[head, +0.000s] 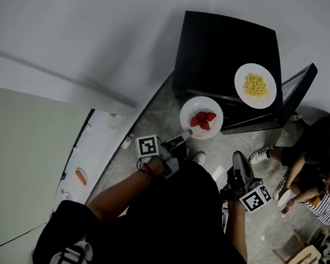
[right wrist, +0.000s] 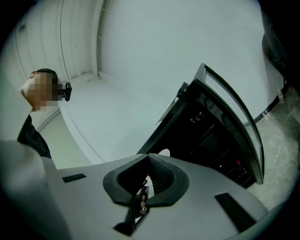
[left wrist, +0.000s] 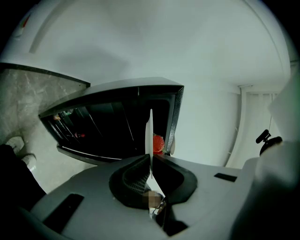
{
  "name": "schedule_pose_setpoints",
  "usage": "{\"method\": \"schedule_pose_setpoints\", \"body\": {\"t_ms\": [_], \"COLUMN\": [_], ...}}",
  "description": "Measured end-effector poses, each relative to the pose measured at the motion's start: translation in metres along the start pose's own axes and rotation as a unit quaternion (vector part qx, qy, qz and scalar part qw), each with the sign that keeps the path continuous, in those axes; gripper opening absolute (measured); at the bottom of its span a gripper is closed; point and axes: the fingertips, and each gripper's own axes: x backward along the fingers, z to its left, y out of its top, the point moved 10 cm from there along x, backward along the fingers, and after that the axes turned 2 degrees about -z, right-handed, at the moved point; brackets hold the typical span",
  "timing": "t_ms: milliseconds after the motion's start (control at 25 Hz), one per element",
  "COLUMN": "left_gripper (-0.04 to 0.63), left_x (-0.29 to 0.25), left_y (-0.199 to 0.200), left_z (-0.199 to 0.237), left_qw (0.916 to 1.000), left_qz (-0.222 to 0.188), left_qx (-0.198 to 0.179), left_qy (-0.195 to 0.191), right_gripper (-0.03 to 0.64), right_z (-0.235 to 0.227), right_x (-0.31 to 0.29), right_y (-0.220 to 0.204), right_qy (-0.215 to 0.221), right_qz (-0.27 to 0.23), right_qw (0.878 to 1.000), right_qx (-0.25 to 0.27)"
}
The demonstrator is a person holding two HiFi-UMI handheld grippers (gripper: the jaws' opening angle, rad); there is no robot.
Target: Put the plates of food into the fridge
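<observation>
At far left, in the head view, we see a white ledge (head: pixel 97 151) with small items on it, too small to name. Next comes the left tongs (head: pixel 186 135), held in the person's left hand (head: pixel 153 166). The tongs are clamped on the near rim of the plate of red fruit (head: pixel 201 117). In the left gripper view the left tongs (left wrist: pixel 150 161) pinch this plate (left wrist: pixel 149 136) edge-on, with the red fruit (left wrist: pixel 158 144) on its far side. The plate hangs in the air just before the open front of the black fridge (head: pixel 218 53), over the marbled floor (head: pixel 154 127).

To the right, the plate of yellow food (head: pixel 256 85) rests on top of the fridge, near its front right corner. The fridge door (head: pixel 299 88) stands open to the right. Below it, the right tongs (head: pixel 238 158) are held back from the fridge. In the right gripper view the right tongs (right wrist: pixel 149 159) are together with nothing between them. At far right a seated person (head: pixel 316 170) is partly in view.
</observation>
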Motion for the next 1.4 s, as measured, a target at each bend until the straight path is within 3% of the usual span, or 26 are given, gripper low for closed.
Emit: {"method": "schedule_pose_setpoints", "body": {"t_ms": [240, 480, 760, 1040, 1400], "left_gripper": [0.034, 0.034, 0.034, 0.034, 0.034], "left_x": [-0.016, -0.027, -0.048, -0.055, -0.069], "left_y": [0.011, 0.025, 0.036, 0.044, 0.053], "left_z": [0.025, 0.041, 0.043, 0.049, 0.06], "left_qw": [0.9997, 0.9991, 0.9985, 0.9963, 0.9938], "left_qz": [-0.022, -0.03, -0.051, -0.067, -0.08], "left_qx": [-0.012, -0.017, 0.007, 0.022, 0.041], "left_qy": [0.002, 0.026, 0.021, 0.049, 0.066], "right_gripper": [0.025, 0.025, 0.025, 0.025, 0.025], "right_z": [0.004, 0.012, 0.015, 0.018, 0.015], "right_x": [-0.002, -0.006, -0.008, -0.008, -0.009], "right_y": [-0.003, -0.004, -0.006, -0.002, 0.002], "right_qy": [0.0, 0.002, -0.003, -0.011, -0.025], "right_qz": [0.01, 0.023, 0.009, 0.007, -0.003], "right_qw": [1.0, 0.996, 0.99, 0.985, 0.986], "right_qx": [0.008, 0.081, 0.14, 0.17, 0.167]}}
